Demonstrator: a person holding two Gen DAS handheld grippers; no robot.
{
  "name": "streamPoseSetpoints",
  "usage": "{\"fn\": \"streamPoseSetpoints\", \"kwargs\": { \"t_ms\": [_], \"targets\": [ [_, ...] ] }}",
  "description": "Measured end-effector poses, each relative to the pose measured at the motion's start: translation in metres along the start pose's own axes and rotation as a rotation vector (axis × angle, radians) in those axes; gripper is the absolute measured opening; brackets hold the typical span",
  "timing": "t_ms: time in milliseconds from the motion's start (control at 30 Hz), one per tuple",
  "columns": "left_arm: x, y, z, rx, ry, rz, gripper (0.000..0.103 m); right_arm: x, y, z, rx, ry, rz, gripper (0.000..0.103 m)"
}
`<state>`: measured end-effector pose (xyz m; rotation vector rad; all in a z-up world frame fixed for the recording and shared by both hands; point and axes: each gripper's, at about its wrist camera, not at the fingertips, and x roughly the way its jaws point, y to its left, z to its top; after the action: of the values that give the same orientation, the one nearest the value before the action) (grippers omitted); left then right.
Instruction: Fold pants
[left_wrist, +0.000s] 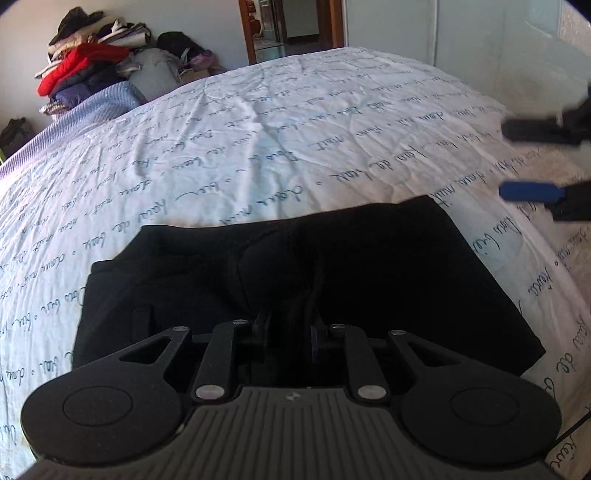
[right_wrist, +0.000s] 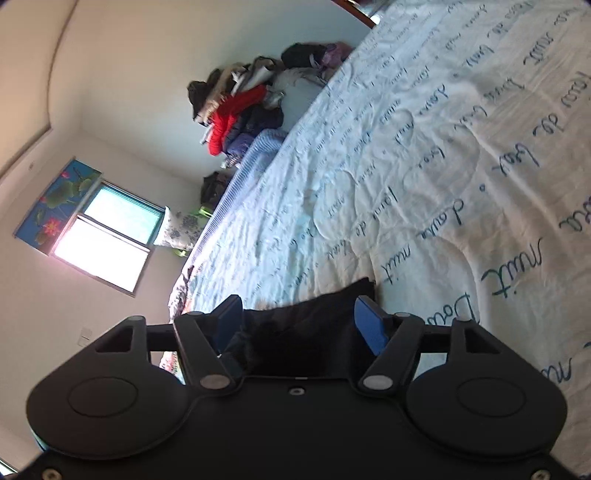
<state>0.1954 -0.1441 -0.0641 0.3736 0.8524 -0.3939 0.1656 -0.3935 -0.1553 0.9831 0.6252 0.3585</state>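
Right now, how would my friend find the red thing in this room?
Start at the big bed with blue writing on its cover. Look past its far left corner, against the wall, to the heap of clothes. The red jacket lies in that heap, the only bright red among dark and pale things.

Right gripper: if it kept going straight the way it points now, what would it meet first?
Probably the black pants, whose edge already lies between the open right gripper fingers. Beyond them comes only the quilt. Depth is hard to judge in this view.
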Motion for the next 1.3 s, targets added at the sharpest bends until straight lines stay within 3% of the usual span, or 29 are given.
{"fn": "streamPoseSetpoints", "kwargs": {
  "t_ms": [100,200,267,367,433,500,833,967,1033,1167,1300],
  "targets": [
    [-0.002,-0.010,-0.006,0.040,-0.027,0.025,0.020,0.006,0.002,-0.004,0.017,0.006,0.041,0.071],
    [-0.002,-0.006,-0.002,0.010,-0.020,0.000,0.019,0.024,0.008,-0.015,0.035,0.038,0.075,0.071],
    [0.000,-0.006,0.005,-0.026,-0.011,-0.040,0.017,0.036,0.009,-0.022,0.052,0.049,0.095,0.071],
    [0.014,-0.007,0.009,-0.116,0.051,-0.182,0.014,0.047,0.010,-0.027,0.091,0.063,0.130,0.071],
    [0.020,-0.011,0.006,-0.133,0.056,-0.176,0.014,0.050,0.015,-0.028,0.092,0.066,0.130,0.071],
    [0.016,-0.012,0.004,-0.125,0.047,-0.181,0.020,0.047,0.022,-0.029,0.078,0.063,0.135,0.071],
    [-0.003,-0.007,0.006,-0.139,0.025,-0.191,0.030,0.041,0.036,-0.039,0.018,0.052,0.097,0.074],
    [-0.026,0.003,0.006,-0.169,-0.033,-0.193,0.049,0.035,0.050,-0.046,-0.032,0.048,0.073,0.074],
    [-0.041,0.012,0.003,-0.157,-0.088,-0.162,0.059,0.033,0.057,-0.049,-0.058,0.044,0.057,0.074],
    [-0.059,0.031,-0.008,-0.125,-0.169,0.028,0.079,0.028,0.080,-0.063,-0.224,-0.009,-0.064,0.074],
    [-0.060,0.061,-0.023,-0.206,-0.155,0.103,0.084,0.031,0.101,-0.078,-0.402,-0.042,-0.190,0.076]
  ]
}}
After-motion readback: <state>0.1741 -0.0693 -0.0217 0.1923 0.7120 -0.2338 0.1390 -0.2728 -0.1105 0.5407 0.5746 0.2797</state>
